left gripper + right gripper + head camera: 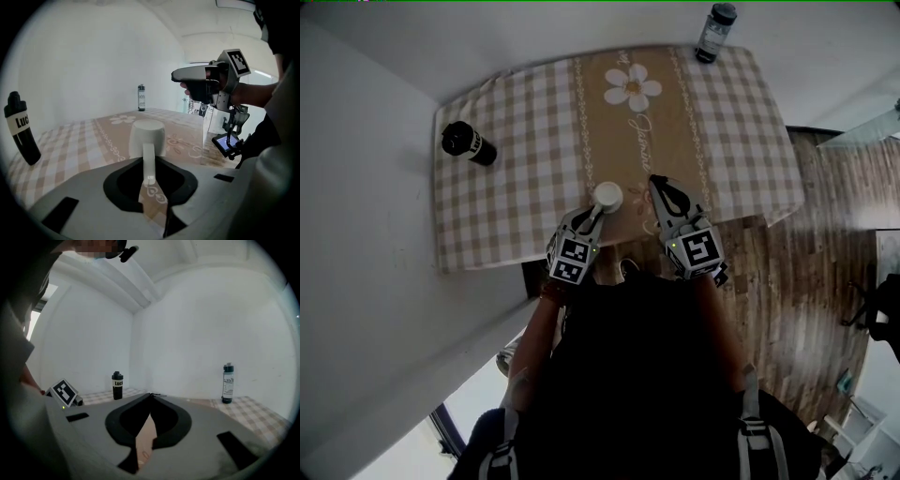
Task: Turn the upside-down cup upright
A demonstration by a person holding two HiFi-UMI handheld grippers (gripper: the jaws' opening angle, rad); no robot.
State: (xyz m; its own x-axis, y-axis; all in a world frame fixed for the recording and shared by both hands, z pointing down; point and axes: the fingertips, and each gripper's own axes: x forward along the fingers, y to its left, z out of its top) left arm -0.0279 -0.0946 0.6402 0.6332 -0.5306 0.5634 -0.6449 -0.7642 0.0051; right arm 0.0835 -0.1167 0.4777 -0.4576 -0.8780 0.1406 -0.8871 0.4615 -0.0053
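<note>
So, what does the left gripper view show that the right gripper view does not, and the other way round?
Only the left gripper view: the upside-down white cup, its handle gripped in the left claw, and the right claw seen from the side, raised above the table. Only the right gripper view: the right claw's own jaws, shut on nothing, and the left claw's marker cube at the lower left. Both: the black bottle, the clear bottle and the checked tablecloth.

Cup (607, 196) smooth matt, prob. ceramic; tablecloth (516, 122) soft woven cloth; floor (806, 253) wood planks w/ slight sheen.
</note>
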